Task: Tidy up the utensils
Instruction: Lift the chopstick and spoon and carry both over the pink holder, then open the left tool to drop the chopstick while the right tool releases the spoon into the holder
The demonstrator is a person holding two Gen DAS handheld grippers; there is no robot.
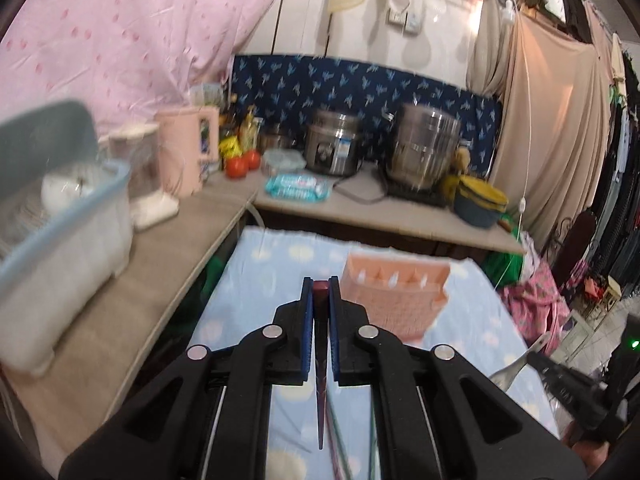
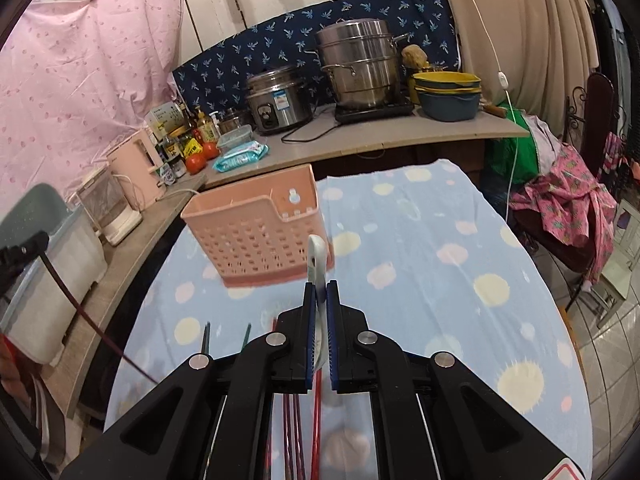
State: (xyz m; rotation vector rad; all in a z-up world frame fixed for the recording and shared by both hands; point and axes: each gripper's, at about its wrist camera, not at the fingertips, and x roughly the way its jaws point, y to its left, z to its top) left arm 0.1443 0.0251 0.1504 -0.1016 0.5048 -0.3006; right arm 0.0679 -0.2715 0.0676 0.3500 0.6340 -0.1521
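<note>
Left gripper (image 1: 321, 288) clamps a chopstick (image 1: 321, 360), right gripper (image 2: 319, 290) a fork (image 2: 316, 256); basket (image 2: 256, 232) at 11 o'clock looks empty, chopsticks (image 2: 296, 432) remain.

No text can be read in either view. The rice cooker (image 2: 279, 98) carries a blue-and-white sticker above its dial, the wet-wipes pack (image 2: 241, 156) has printing on its wrapper, and the box (image 2: 163, 115) and bottles (image 2: 204, 125) in the counter corner bear labels, but all of it is too small and blurred to make out.

Steamer pot (image 2: 358, 66), rice cooker (image 2: 278, 100), tomatoes (image 2: 201, 157)
</note>
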